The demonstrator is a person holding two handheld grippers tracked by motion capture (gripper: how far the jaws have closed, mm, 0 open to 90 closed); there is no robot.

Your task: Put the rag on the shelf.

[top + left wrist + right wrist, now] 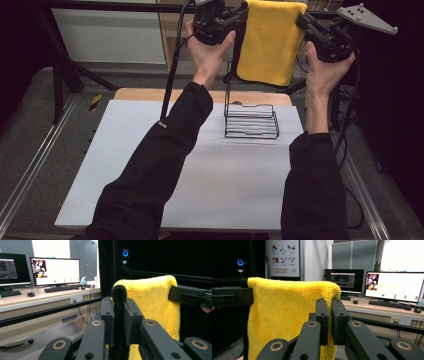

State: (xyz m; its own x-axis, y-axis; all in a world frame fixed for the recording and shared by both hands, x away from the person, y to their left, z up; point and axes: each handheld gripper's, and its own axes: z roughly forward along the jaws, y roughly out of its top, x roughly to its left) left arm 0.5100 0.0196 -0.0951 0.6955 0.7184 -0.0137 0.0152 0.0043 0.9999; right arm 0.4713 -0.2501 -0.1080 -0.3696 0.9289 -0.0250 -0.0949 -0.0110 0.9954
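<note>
High view, surface: white table [235, 175] with a wooden far edge, grey floor and rails either side.
Room: monitors [55, 271] on a desk behind, poster on the wall.
Around: black wire rack [250, 121] standing beneath the towel.
Towel: yellow towel [271, 42] held above the table's far edge, hanging down, long axis upright.
Left gripper [239, 17]: clamped on the towel's left top edge.
Right gripper [304, 21]: clamped on its right top edge.

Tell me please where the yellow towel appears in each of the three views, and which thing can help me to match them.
High view: yellow towel at top centre, hanging between both grippers, above the wire rack.
Left gripper view: right of centre, behind the shut jaws.
Right gripper view: left half, beside the shut jaws.
Shared landmark: the towel's folded top edge, pinched at both corners.
</note>
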